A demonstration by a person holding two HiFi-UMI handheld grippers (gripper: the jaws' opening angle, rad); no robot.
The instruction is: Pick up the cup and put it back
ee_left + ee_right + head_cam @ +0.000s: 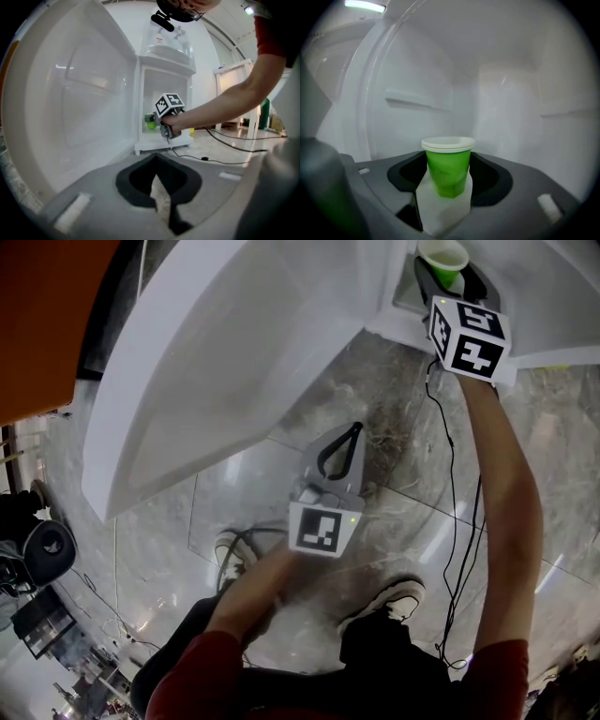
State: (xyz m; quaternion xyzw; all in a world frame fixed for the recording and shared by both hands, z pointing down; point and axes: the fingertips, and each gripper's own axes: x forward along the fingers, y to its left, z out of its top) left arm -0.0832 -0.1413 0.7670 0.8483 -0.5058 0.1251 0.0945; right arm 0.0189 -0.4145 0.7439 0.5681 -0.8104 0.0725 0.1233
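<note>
A small white cabinet (165,64) is standing on the marble floor (394,399) with its big door (216,362) swung wide, and the person is crouching in front of it with both arms out. The right arm is reaching into the low compartment, and the right tongs (450,277) are sitting wide apart with the green cup (449,168) squarely between them. The inner faces are lying against the cup's sides just under its pale rim, so they look to be gripping it rather than merely framing it. The cup is standing upright, mouth up, so its long axis is running straight up and down, across the line the tongs are pointing along. It is sitting over the white compartment floor (443,213), close to the door-side edge of the opening. I cannot tell whether its base is resting there or hanging just clear. The left tongs (157,159) are hanging well back over the marble, closed tip to tip with nothing in them and pointing toward the cabinet from a distance. The right hand is therefore the only one placed to act. To my eye the next move is turning on keeping that axis vertical, because any tilt would be tipping the cup against the nearby compartment wall.
</note>
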